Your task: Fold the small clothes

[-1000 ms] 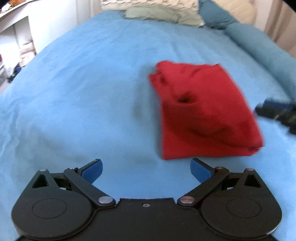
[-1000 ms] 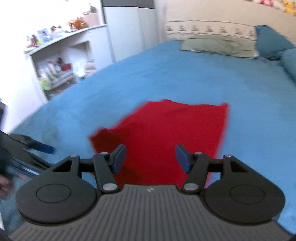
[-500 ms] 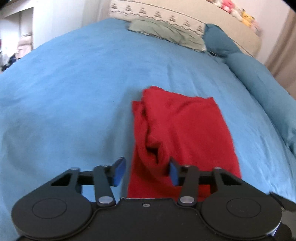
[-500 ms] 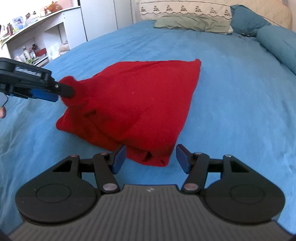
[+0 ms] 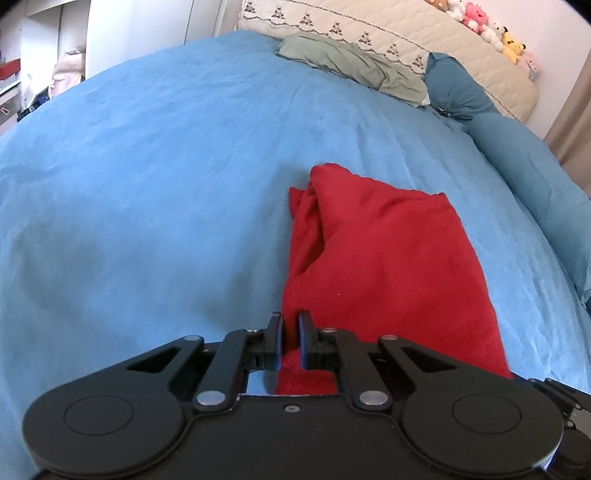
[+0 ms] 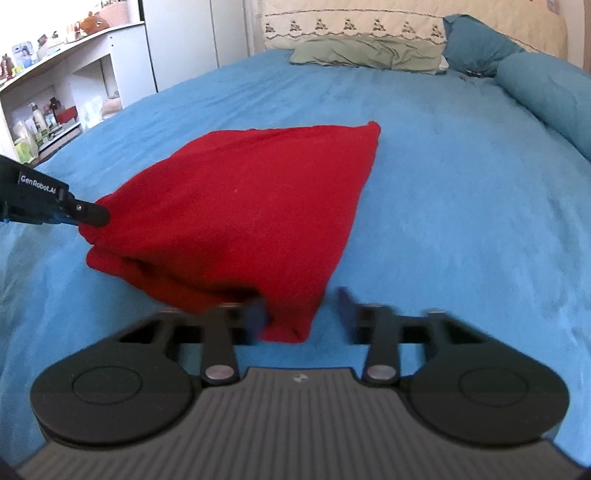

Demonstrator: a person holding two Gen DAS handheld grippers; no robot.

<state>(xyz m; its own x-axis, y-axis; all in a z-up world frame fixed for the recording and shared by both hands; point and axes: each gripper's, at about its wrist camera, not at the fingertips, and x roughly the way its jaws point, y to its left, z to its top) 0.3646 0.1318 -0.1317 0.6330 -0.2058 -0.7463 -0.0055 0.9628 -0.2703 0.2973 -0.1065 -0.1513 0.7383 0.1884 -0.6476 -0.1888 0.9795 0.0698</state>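
A folded red garment (image 5: pixel 384 258) lies on the blue bedspread (image 5: pixel 147 184). My left gripper (image 5: pixel 290 332) is shut on the garment's near left corner; in the right wrist view it (image 6: pixel 88 216) pinches the cloth's left corner. The garment (image 6: pixel 240 210) fills the middle of the right wrist view. My right gripper (image 6: pixel 301 312) is open, with the garment's near right corner between its blurred fingers, low over the bed.
Pillows (image 6: pixel 369 55) and a blue bolster (image 6: pixel 546 96) lie at the head and right side of the bed. White shelves with small items (image 6: pixel 55 103) stand to the left. Plush toys (image 5: pixel 487 29) sit on the headboard.
My left gripper closed on the garment's corner. My right gripper moved in low to the garment's near right corner and stays open.
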